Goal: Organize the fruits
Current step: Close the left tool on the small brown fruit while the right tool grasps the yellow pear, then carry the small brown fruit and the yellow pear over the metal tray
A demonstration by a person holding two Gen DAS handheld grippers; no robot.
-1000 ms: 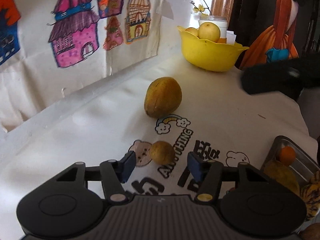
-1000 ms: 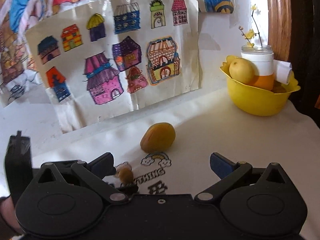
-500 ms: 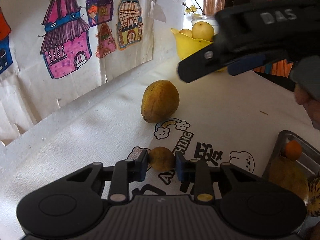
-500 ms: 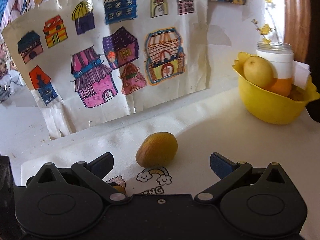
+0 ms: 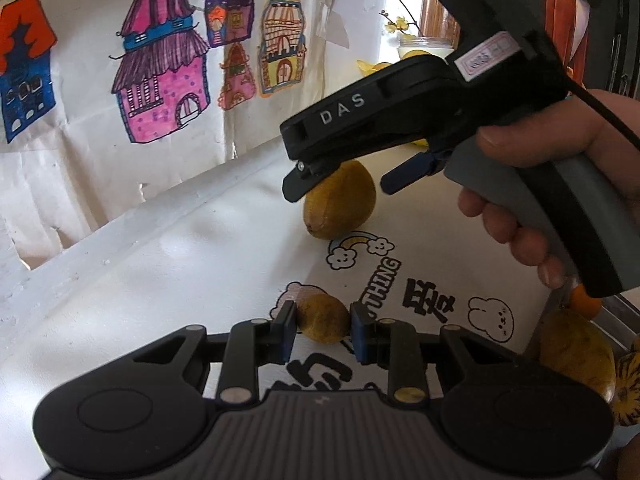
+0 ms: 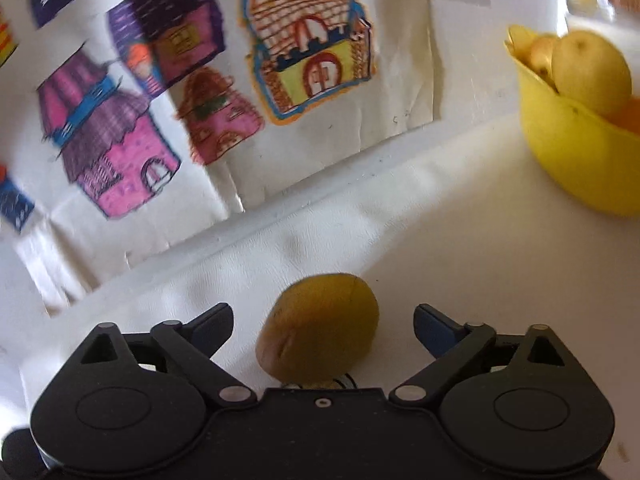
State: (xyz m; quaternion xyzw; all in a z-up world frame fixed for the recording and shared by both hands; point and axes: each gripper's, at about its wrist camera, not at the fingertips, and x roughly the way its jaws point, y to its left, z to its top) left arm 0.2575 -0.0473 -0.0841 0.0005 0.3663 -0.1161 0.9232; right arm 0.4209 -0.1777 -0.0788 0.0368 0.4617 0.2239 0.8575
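Currently the left hand-held gripper (image 5: 323,330) is clenched on a small brownish fruit (image 5: 323,319) resting on the white surface (image 5: 168,280). Right hand-held gripper (image 6: 323,326) is spread wide, its fingers flanking a larger yellow-brown fruit (image 6: 318,342) without touching. Yellow bowl (image 6: 568,156) holding fruit sits far right.

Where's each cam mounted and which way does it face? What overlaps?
Left wrist: on the left gripper, facing forward along the fingers shut on the small fruit; shows the right gripper and the hand holding it.
Right wrist: on the right gripper, facing the wall drawings; its open fingers flank the large fruit.
Shared: large fruit, drawings, yellow bowl.
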